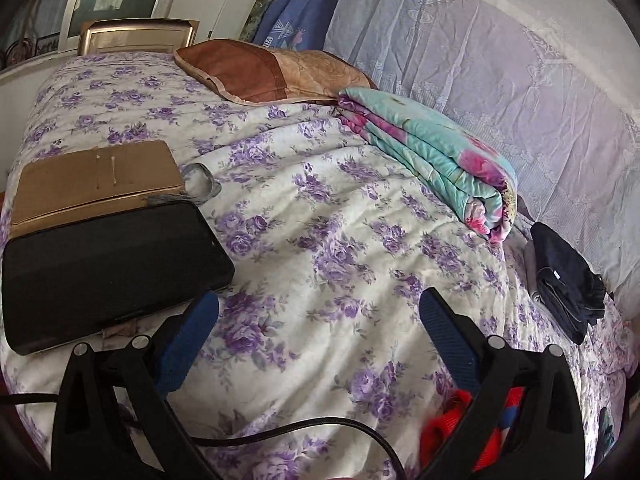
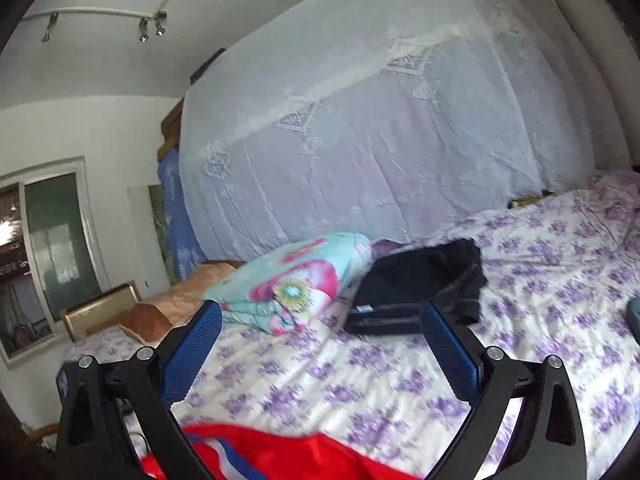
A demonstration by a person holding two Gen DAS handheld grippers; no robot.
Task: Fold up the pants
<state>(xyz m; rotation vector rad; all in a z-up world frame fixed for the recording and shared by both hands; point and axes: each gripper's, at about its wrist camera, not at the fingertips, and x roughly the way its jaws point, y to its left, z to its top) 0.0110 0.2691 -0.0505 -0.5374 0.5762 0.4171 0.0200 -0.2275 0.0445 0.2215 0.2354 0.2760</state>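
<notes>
Red pants with a blue and white stripe [image 2: 280,456] lie on the floral bedspread [image 2: 360,392] at the near edge, below and just behind my right gripper [image 2: 320,320], which is open and empty above the bed. In the left wrist view a bunch of the same red pants [image 1: 444,432] shows at the bottom right, partly hidden behind the right finger. My left gripper [image 1: 318,312] is open too, hovering over the bedspread [image 1: 320,240] with nothing between its blue pads. A folded dark navy garment [image 2: 416,280] rests farther back; the left wrist view shows that navy garment [image 1: 568,280] at the right.
A folded turquoise and pink blanket [image 1: 432,164] and a brown pillow [image 1: 272,72] lie near the lace-draped wall. A black flat case [image 1: 108,272] and a tan box [image 1: 96,180] sit at the left. A black cable [image 1: 304,428] crosses the near edge.
</notes>
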